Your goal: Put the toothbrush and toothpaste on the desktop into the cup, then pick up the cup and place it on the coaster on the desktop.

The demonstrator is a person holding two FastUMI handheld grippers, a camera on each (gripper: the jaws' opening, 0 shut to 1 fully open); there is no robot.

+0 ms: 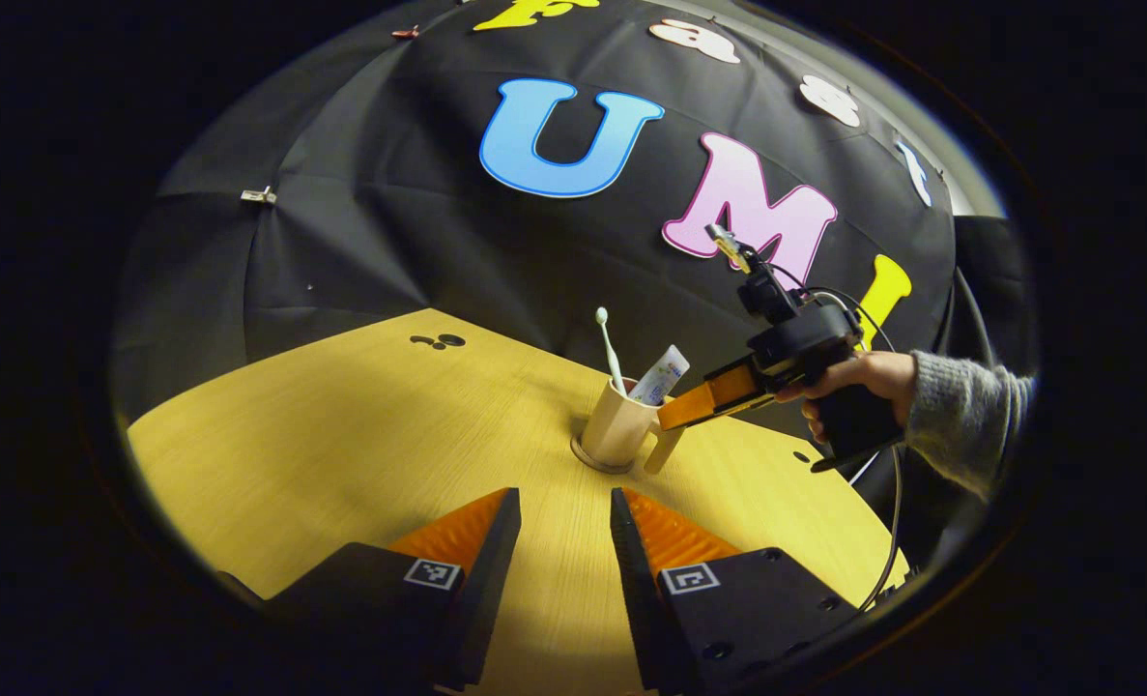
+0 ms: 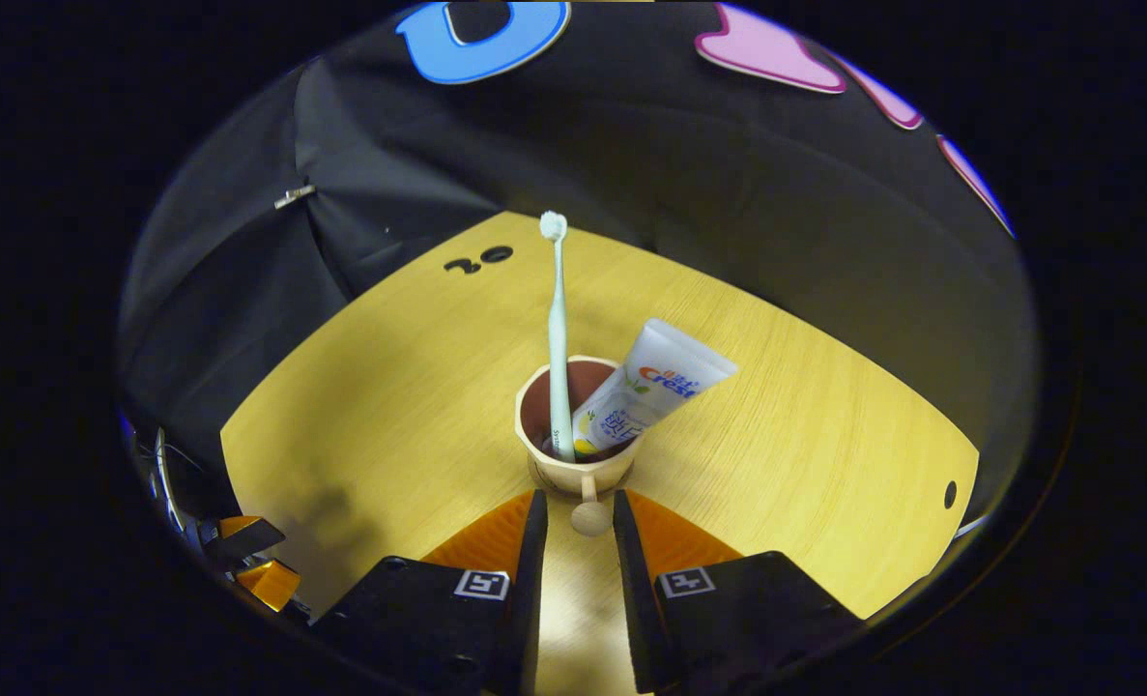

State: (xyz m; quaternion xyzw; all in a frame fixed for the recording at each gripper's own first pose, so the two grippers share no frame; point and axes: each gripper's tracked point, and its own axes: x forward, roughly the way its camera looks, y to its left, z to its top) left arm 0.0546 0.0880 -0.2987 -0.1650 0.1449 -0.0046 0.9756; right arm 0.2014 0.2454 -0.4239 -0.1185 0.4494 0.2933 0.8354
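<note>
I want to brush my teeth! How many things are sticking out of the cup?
2. The toothbrush stands upright at the left inside the cup, and the toothpaste tube leans to the right beside it. Anything smaller at the bottom would be hidden.

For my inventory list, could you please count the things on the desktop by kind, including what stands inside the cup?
Cup: 1
Toothbrush, standing in the cup: 1
Toothpaste tube, leaning in the cup: 1
Coaster, under the cup: 1
Total: 4
</note>
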